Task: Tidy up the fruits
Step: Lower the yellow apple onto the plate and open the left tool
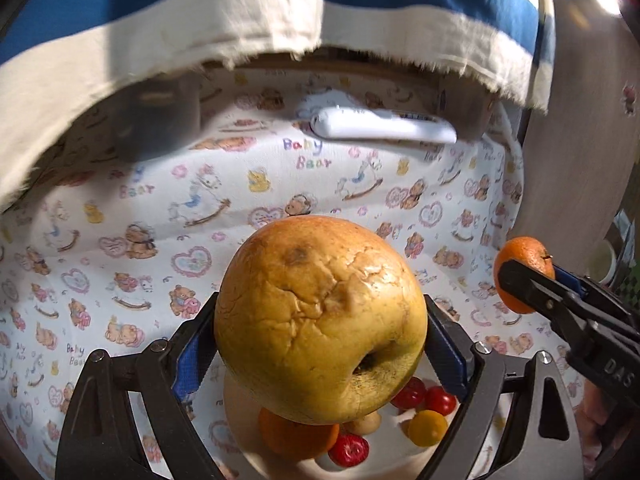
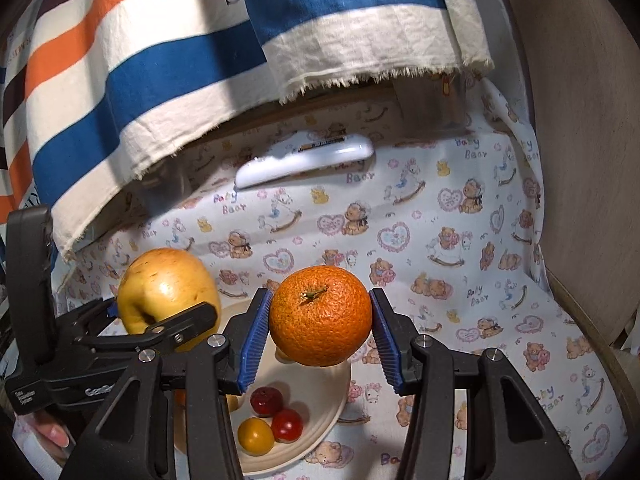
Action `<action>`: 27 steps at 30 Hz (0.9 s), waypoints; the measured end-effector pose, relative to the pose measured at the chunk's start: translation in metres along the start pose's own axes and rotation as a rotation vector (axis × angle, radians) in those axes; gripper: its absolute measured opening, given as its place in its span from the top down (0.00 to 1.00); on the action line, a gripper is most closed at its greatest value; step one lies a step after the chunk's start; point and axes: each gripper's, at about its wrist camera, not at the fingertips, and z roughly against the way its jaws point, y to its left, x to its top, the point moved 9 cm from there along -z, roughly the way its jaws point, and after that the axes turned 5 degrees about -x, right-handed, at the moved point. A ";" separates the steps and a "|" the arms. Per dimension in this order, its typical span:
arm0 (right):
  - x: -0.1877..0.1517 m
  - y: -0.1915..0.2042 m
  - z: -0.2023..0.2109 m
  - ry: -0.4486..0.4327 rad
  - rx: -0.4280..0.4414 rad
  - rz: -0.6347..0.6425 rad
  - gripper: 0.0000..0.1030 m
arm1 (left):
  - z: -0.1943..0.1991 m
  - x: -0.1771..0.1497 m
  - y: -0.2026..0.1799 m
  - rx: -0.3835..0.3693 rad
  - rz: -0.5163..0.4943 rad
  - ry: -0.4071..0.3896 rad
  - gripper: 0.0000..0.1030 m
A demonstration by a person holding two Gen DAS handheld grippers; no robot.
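The black arms of the left gripper (image 1: 320, 344) fill the bottom of its own view, its blue pads spread wide and pressed against the two flanks of a big, wrinkled yellow apple (image 1: 320, 320), held above a cream plate (image 2: 320, 420). The apple hides most of that plate from this side; only slivers of an orange (image 1: 296, 436), red cherry tomatoes (image 1: 424, 396), a yellow one (image 1: 427, 428) and a strawberry-like red fruit (image 1: 349, 450) peek out beneath it. The right gripper (image 2: 320, 324) is closed partway on a mandarin (image 2: 319, 314), stem up, also over the plate's edge. Both hover above a bear-printed cloth (image 2: 480, 280). A white, blurred remote-like object (image 2: 304, 158) lies farther back, partly under a striped hanging fabric (image 2: 160, 80). A fingertip (image 2: 54, 436) shows at the lower left, the hand otherwise cut off.
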 end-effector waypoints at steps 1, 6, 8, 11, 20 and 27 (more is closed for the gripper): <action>-0.001 -0.001 -0.001 0.002 -0.006 0.001 0.51 | -0.004 0.000 0.001 0.007 0.000 0.009 0.13; -0.007 -0.001 -0.013 0.025 -0.038 0.022 0.51 | -0.022 -0.005 0.009 0.038 0.054 0.058 0.13; -0.011 -0.002 -0.020 0.051 -0.038 0.023 0.51 | -0.029 -0.008 0.011 0.036 0.074 0.079 0.13; -0.016 -0.003 -0.025 0.076 -0.031 0.016 0.51 | -0.036 -0.013 0.012 0.041 0.070 0.105 0.13; -0.019 -0.007 -0.027 0.107 -0.019 -0.037 0.51 | -0.058 -0.024 0.005 0.094 0.041 0.194 0.12; -0.016 -0.012 -0.025 0.102 -0.026 -0.050 0.51 | -0.058 -0.023 0.009 0.077 0.064 0.202 0.12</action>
